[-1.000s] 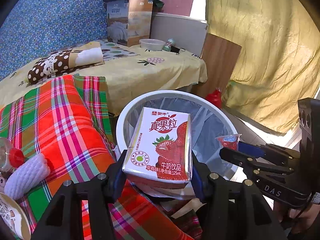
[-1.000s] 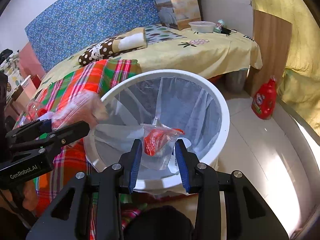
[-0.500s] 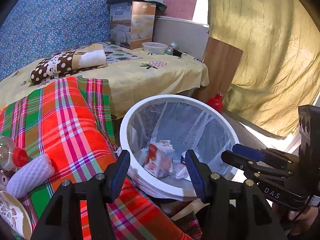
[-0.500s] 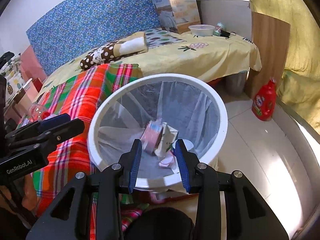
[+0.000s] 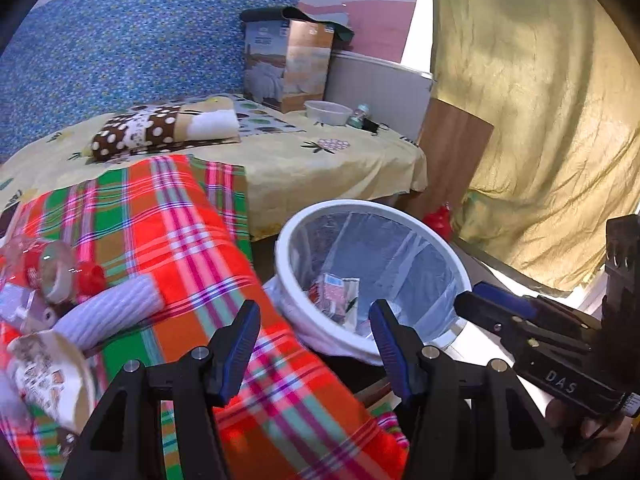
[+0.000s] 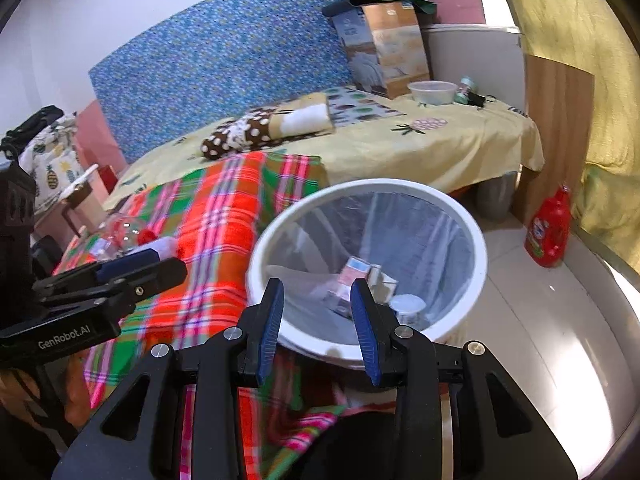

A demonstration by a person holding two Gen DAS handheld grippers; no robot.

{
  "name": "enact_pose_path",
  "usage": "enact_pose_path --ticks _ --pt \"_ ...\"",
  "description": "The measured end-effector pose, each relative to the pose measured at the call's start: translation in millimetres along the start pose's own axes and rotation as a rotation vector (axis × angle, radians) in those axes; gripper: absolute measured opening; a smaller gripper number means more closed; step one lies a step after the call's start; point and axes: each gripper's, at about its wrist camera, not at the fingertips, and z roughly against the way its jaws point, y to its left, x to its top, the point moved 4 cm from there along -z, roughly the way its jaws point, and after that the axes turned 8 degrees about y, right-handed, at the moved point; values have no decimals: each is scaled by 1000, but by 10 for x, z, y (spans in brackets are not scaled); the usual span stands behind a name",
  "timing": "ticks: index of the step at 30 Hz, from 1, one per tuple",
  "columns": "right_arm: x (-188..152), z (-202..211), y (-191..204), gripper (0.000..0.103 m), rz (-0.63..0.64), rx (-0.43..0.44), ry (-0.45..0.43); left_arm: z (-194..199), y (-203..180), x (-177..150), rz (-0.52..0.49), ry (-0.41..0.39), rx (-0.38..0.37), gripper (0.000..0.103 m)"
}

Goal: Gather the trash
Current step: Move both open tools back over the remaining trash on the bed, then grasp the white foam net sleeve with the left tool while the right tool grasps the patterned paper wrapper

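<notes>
Left hand-held gripper (image 5: 316, 336): jaws spread wide, nothing between them; it hangs over the edge of the plaid blanket (image 5: 172, 224), beside the bin.
Right hand-held gripper (image 6: 318, 314): jaws partly apart, nothing between the pads; it points down at the near rim of the bin.
Trash bin (image 6: 476, 240): round, white, lined with a thin clear bag; stands on the floor against the bed. Inside lie a small drink carton (image 6: 352, 280) and other wrappers.
Trash left out: on the blanket at the left edge of the left wrist view lie a clear bottle with a red cap (image 5: 56, 268), a white ribbed foam sleeve (image 5: 108, 312) and a paper bowl (image 5: 48, 376), close together.
Handling, judged: all look light. The bottle is smooth and round, likely to slip or roll; best taken across its body near the cap. The foam sleeve is soft and will crush; take it mid-length. The bowl is thin-walled; pinch the rim.
Edges: the blanket drops away at the bed's side next to the bin rim.
Open room: bare floor tiles right of the bin, as far as a red detergent bottle (image 6: 548, 232); the air above the bin mouth is free.
</notes>
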Motion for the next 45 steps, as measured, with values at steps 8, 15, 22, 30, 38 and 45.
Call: enact_pose_path --ticks 8,15,22,30,38,45 --pt "-66 18 264 37 52 43 2 301 169 -143 34 -38 46 57" --pt "-111 5 464 37 91 76 23 527 330 -262 67 -63 87 57" --pt "-177 78 640 37 126 95 11 725 470 -446 86 -77 124 57" --pt "-262 81 866 37 170 143 18 933 668 -675 123 -80 166 57" --pt "-274 54 1048 37 208 196 29 1112 907 -862 180 -84 211 57" --pt "-262 -18 1210 49 235 244 47 1240 1192 -953 243 -91 248 57"
